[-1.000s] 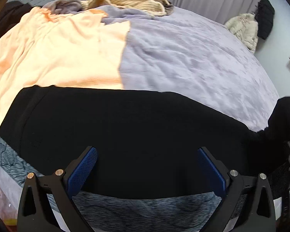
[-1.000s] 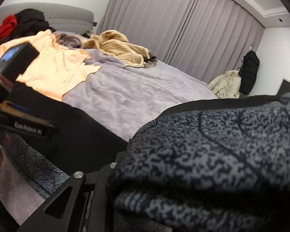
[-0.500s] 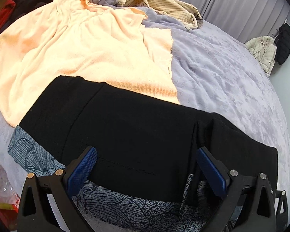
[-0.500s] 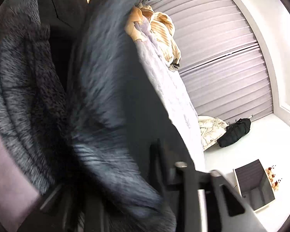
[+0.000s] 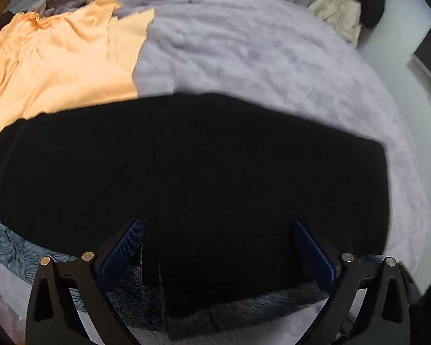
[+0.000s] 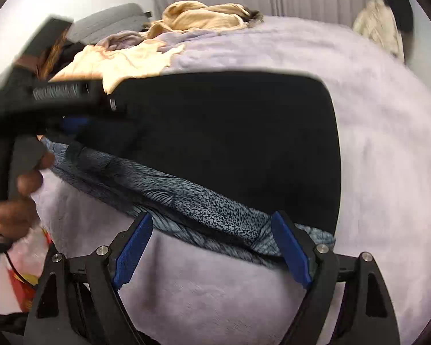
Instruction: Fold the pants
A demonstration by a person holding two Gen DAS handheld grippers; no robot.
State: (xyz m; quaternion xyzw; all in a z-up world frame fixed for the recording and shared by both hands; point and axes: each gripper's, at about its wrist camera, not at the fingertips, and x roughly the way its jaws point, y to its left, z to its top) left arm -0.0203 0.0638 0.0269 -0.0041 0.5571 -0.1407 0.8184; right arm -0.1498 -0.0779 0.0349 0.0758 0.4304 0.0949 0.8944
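Two grippers are under my control, both over a lavender bedspread (image 5: 273, 57). In the left wrist view, an orange garment (image 5: 57, 66) fills the upper left of the frame. The pants (image 5: 201, 172), black with a grey-blue patterned lining showing at the lower edge, lie flat across the centre. The left gripper (image 5: 215, 247) stands wide at the bottom, its blue pads (image 5: 120, 250) apart, with black cloth lying between them unpinched. In the right wrist view, a hand (image 6: 17, 198) holds the left gripper's body at the left edge. The pants occupy the centre, patterned edge nearest. The right gripper (image 6: 212, 247) at the bottom is opening, patterned cloth between its pads, not clamped. Beige clothing (image 6: 198, 17) sits at upper centre.
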